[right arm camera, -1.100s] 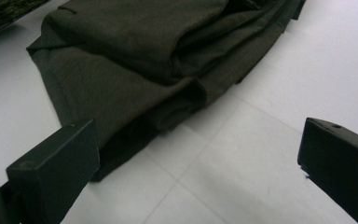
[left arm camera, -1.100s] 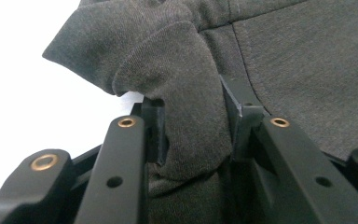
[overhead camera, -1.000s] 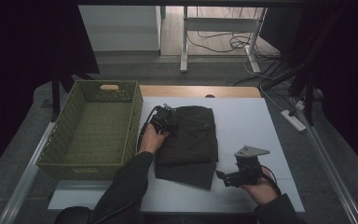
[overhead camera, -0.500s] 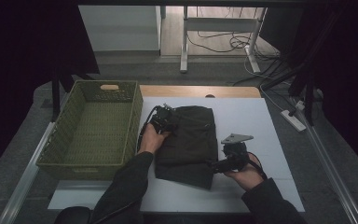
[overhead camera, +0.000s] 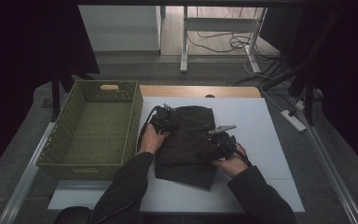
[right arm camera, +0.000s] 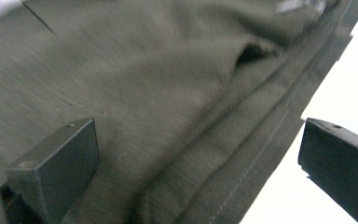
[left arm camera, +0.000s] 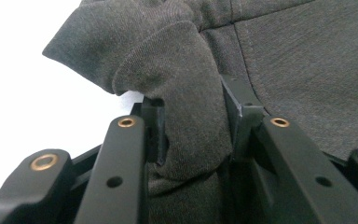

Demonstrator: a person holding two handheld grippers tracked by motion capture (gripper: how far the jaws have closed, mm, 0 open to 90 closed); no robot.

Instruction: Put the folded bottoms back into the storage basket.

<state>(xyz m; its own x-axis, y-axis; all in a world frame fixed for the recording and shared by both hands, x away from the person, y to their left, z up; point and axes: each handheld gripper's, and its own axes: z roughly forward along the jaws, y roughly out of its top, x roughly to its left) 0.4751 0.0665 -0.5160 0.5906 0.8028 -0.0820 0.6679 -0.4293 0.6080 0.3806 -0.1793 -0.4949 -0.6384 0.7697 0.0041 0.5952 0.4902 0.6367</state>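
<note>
Currently left gripper (left arm camera: 193, 140) clamped on dark garment (overhead camera: 186, 144) fold, right gripper (right arm camera: 200, 154) jaws apart over its edge.

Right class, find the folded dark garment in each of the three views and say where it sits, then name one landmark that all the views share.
High view: the dark garment lies mid-table, right of the green basket, between both hands.
Left gripper view: it covers the upper right, one bunched fold pinched between the jaws.
Right gripper view: it spreads from the upper left across the middle, the open jaws either side of its edge.
Shared landmark: the white table top.
</note>
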